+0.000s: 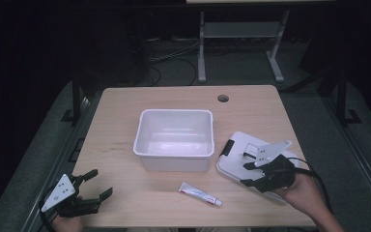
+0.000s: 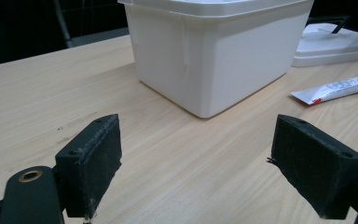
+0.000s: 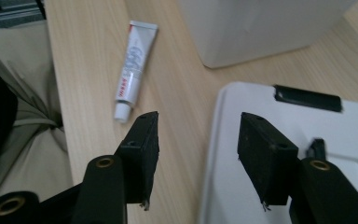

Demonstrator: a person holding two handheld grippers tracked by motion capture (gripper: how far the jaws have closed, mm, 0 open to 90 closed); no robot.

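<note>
A white plastic bin stands open-topped in the middle of the table, also seen as the bin and the bin. Its white lid with black latches lies flat to the right, the lid. A white and red tube lies near the front edge, the tube, the tube. My right gripper hovers open over the lid's left edge, right gripper, nothing between its jaws. My left gripper stays open at the front left corner, left gripper, aimed at the bin.
The wooden table has a cable hole at the back right. A person's trouser leg lies just past the table's front edge. Dark floor, cables and a desk frame lie beyond the table.
</note>
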